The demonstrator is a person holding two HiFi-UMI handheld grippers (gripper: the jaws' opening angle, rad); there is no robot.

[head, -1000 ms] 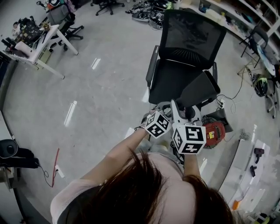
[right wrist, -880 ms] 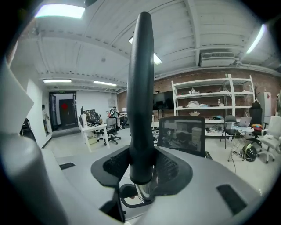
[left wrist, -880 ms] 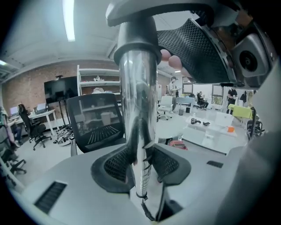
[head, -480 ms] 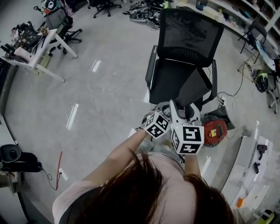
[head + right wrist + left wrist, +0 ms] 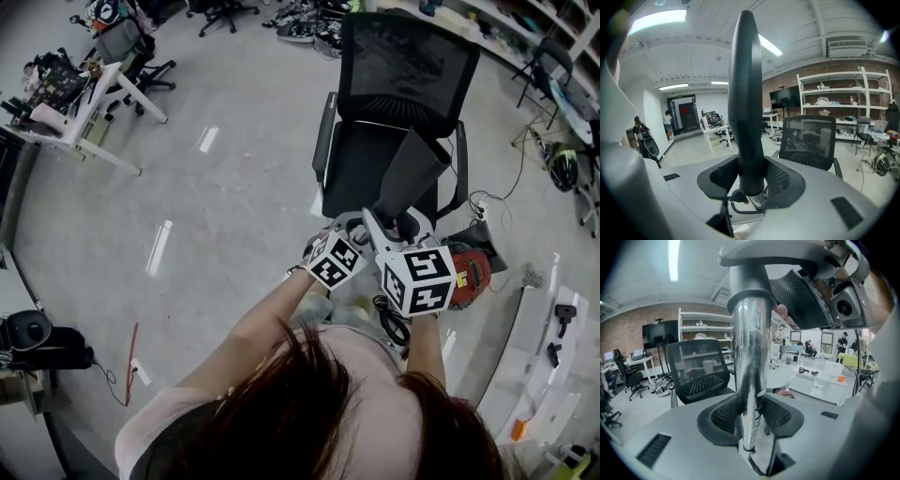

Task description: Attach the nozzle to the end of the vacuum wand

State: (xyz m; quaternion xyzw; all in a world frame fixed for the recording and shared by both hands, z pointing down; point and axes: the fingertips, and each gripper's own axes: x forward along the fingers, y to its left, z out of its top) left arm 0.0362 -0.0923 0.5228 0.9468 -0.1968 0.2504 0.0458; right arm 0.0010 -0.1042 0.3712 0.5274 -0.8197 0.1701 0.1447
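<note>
**A:** While we stand over the office chair, where's the nozzle?
**B:** Pinched in our right gripper, its lower end meeting the wand.
**A:** And our left gripper?
**B:** We've got its jaws clamped on the wand's shiny tube, close beside the right.

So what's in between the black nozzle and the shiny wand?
Nothing. In the right gripper view the black nozzle meets the tip of the shiny wand with no gap showing, between the jaws of the right hand-held gripper.
</note>
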